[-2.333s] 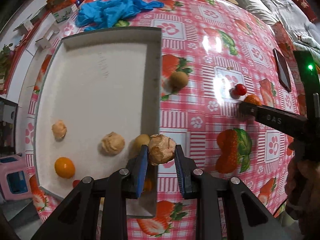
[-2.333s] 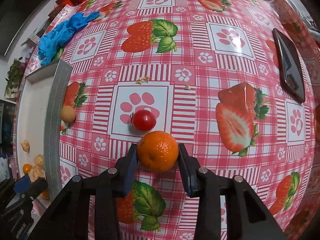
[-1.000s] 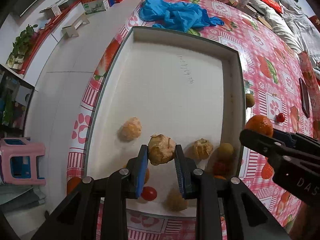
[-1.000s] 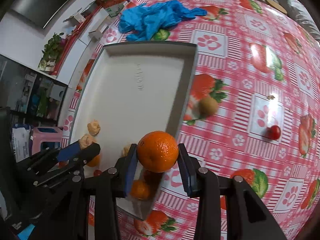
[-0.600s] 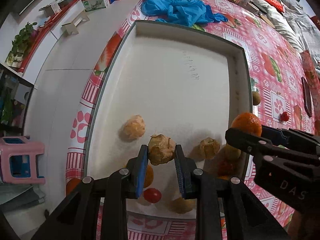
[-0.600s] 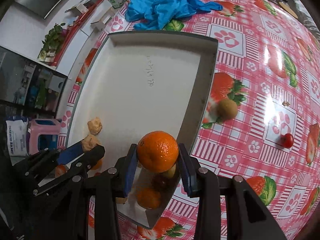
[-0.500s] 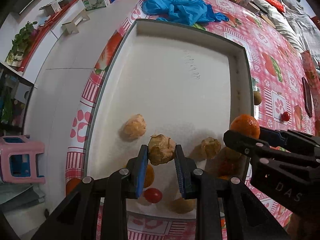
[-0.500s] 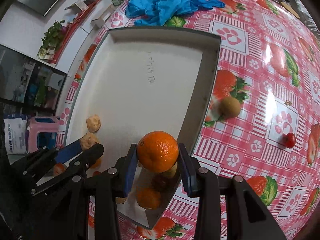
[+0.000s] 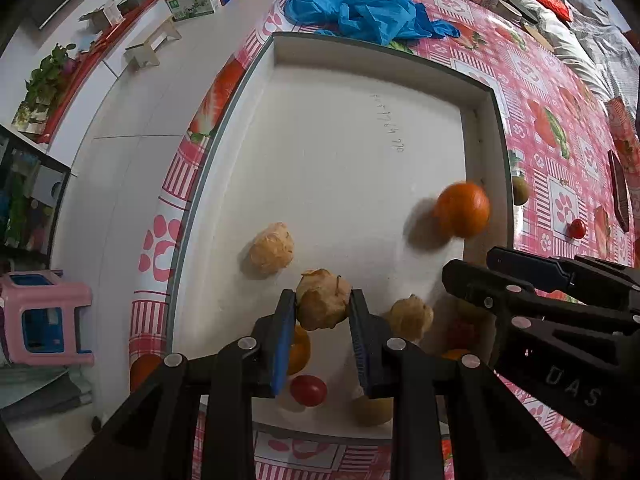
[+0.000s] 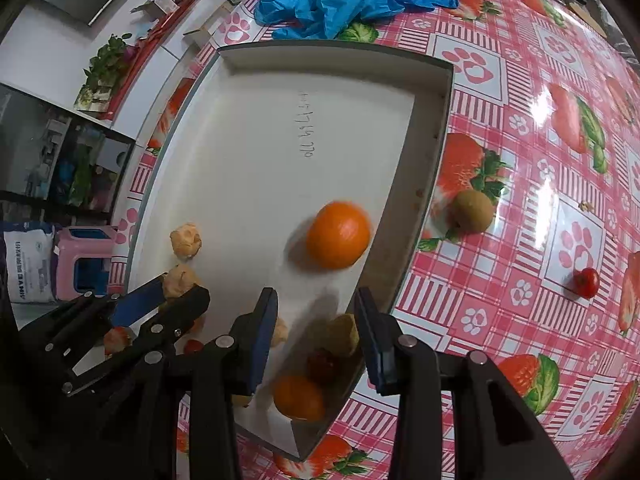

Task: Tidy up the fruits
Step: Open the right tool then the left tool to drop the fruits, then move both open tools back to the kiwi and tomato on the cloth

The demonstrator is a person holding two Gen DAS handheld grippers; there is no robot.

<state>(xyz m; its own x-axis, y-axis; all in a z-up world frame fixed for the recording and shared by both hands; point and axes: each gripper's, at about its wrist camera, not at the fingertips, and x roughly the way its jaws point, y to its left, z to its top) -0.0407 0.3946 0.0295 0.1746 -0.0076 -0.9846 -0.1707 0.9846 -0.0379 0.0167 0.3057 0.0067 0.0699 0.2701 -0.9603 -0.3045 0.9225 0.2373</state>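
- Left claw (image 9: 322, 312): blue-padded jaws pinch a tan, wrinkled, husk-like fruit (image 9: 323, 304), held above the floor of the white shallow rectangular tray (image 9: 340, 128).
- Right claw (image 10: 316, 336): jaws spread, nothing between the pads; it sits over the tray's near right corner.
- Round orange mandarin (image 10: 338, 240): free of both claws, motion-blurred, inside the tray close to the right wall, shadow on the tray floor beside it.
- Other fruit in the tray: a second tan husk fruit (image 9: 272, 247) left of centre, a third (image 9: 410, 316) just right of the left claw, a small red cherry tomato (image 9: 308, 390) near the front edge, a smaller orange (image 10: 298, 398) in the near corner.
- On the desk's pink strawberry-print checked tablecloth (image 10: 520, 120): brown kiwi (image 10: 470, 210) just outside the tray's right wall; another small red tomato (image 10: 586, 282) well apart to the right.
- Crumpled blue plastic gloves (image 10: 340, 0) lie beyond the tray's far edge.
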